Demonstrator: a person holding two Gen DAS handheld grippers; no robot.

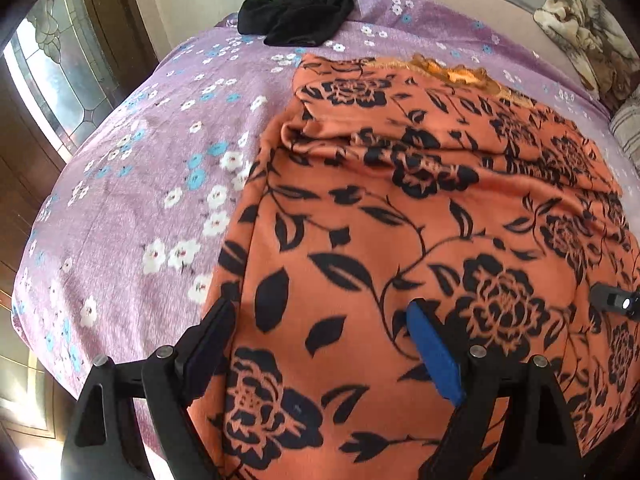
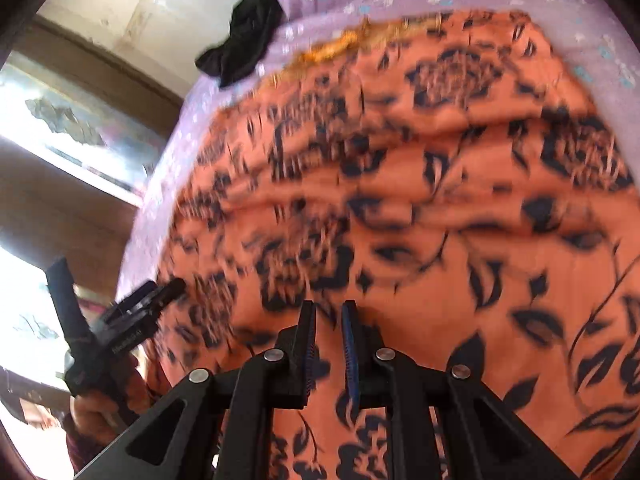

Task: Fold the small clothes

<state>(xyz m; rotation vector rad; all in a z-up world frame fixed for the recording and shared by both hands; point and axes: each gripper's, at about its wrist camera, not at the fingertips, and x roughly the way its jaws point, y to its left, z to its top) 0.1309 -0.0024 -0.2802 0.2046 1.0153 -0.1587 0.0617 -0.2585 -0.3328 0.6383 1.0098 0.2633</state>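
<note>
An orange cloth point(image 1: 420, 240) with black flowers and leaves lies spread out on a bed with a purple sheet point(image 1: 132, 184). The sheet has little white and blue flowers on it. The cloth has a fold or bump across its far part, and a frilly yellow-orange edge point(image 1: 456, 72) shows at its far end.

The left gripper point(image 1: 324, 328) hovers over the near part of the cloth. Its two fingers are wide apart with nothing between them. One finger has a blue pad point(image 1: 434, 354). The left finger sits near the cloth's left edge.

The right gripper point(image 2: 328, 320) is over the cloth too. Its fingers are close together with only a thin gap between them, and I see no cloth pinched in that gap. This picture is blurry.

From the right view, the left gripper shows at the left side, held by a hand point(image 2: 96, 408). There is small white writing on its body, but it is too blurry to read.

A black piece of clothing point(image 1: 296, 8) lies bunched up at the far edge of the bed, well apart from the orange cloth. A brown and cream blanket point(image 1: 588, 28) is at the far right. A window with patterned glass point(image 1: 60, 60) is on the left.
</note>
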